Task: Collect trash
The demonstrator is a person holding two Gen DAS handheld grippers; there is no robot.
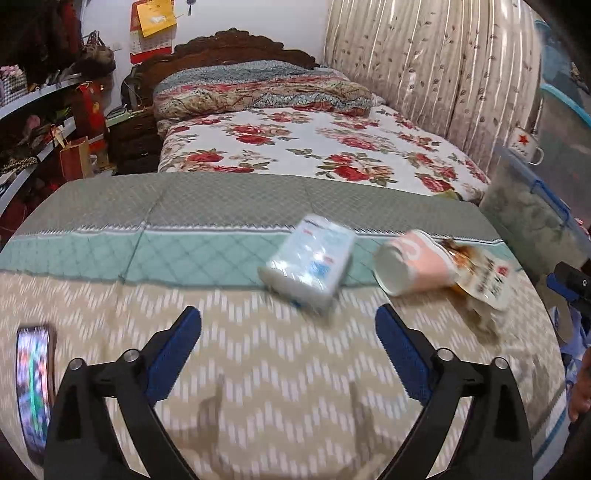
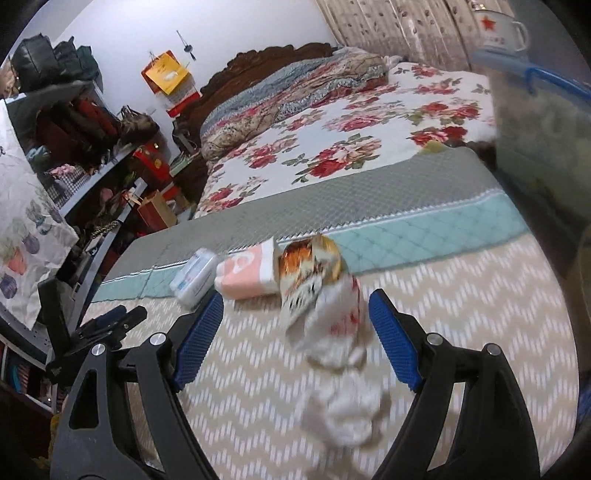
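On the patterned tablecloth lie a white-blue tissue pack [image 1: 308, 264] [image 2: 194, 277], a tipped pink-and-white paper cup [image 1: 415, 263] [image 2: 247, 275], an orange-printed snack wrapper [image 1: 480, 275] [image 2: 308, 275] and crumpled white plastic and paper [image 2: 332, 332]. My left gripper [image 1: 288, 325] is open and empty, just short of the tissue pack. My right gripper [image 2: 295, 306] is open, its fingers either side of the crumpled white trash and wrapper. The left gripper's body shows at the left in the right wrist view [image 2: 103, 325].
A phone [image 1: 33, 387] with a lit screen lies at the table's left edge. A clear storage bin with a blue lid [image 1: 535, 206] [image 2: 539, 122] stands at the right, an enamel mug [image 2: 498, 29] on it. A floral bed [image 1: 314, 147] lies behind, cluttered shelves [image 1: 37, 122] left.
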